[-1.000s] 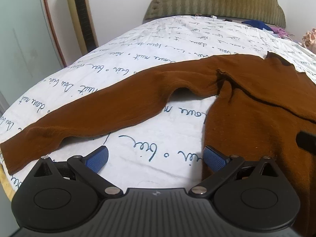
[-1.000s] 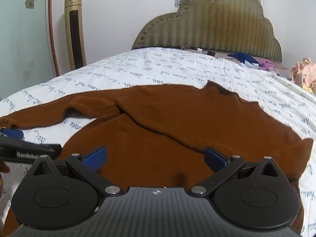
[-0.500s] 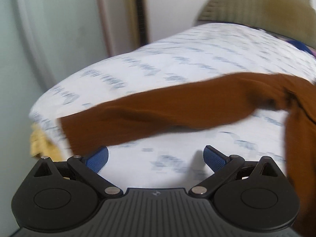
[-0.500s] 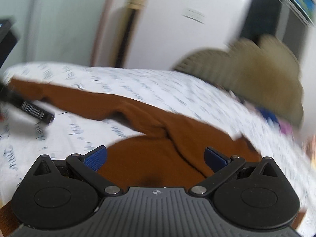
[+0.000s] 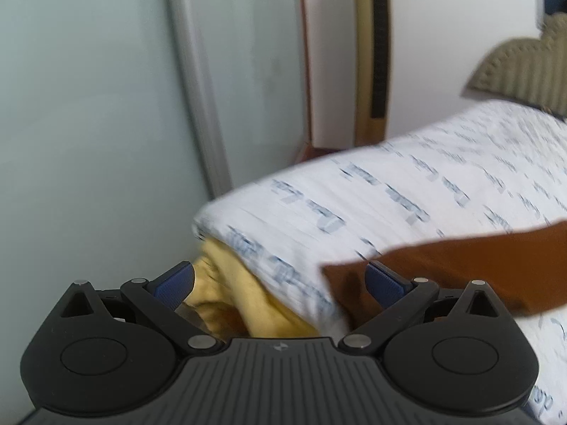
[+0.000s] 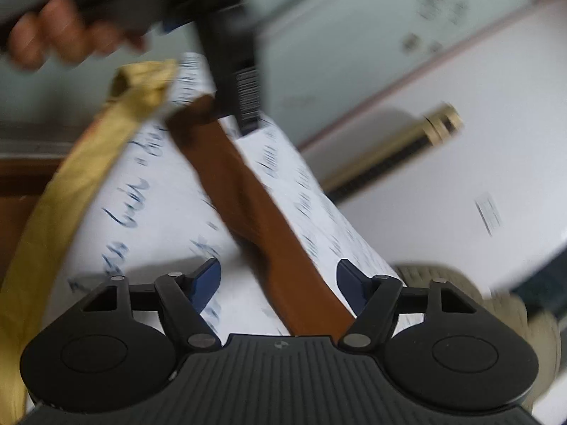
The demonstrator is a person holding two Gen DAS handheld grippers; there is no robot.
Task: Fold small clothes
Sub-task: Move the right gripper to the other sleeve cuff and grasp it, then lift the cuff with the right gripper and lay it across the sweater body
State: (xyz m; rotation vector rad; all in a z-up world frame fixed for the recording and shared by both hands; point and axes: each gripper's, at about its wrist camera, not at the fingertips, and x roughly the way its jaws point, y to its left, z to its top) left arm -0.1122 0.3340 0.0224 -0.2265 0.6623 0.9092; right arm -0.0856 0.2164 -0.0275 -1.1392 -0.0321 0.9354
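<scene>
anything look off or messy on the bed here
The sheet has pulled back at the bed's corner, baring bunched yellow bedding beneath. The brown sleeve lies flat, its cuff at that corner. Both views are blurred.

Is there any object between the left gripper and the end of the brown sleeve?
Nothing visible blocks it. The left gripper is open at the bed corner, and the brown sleeve end lies flat on the printed sheet, beside its right finger.
</scene>
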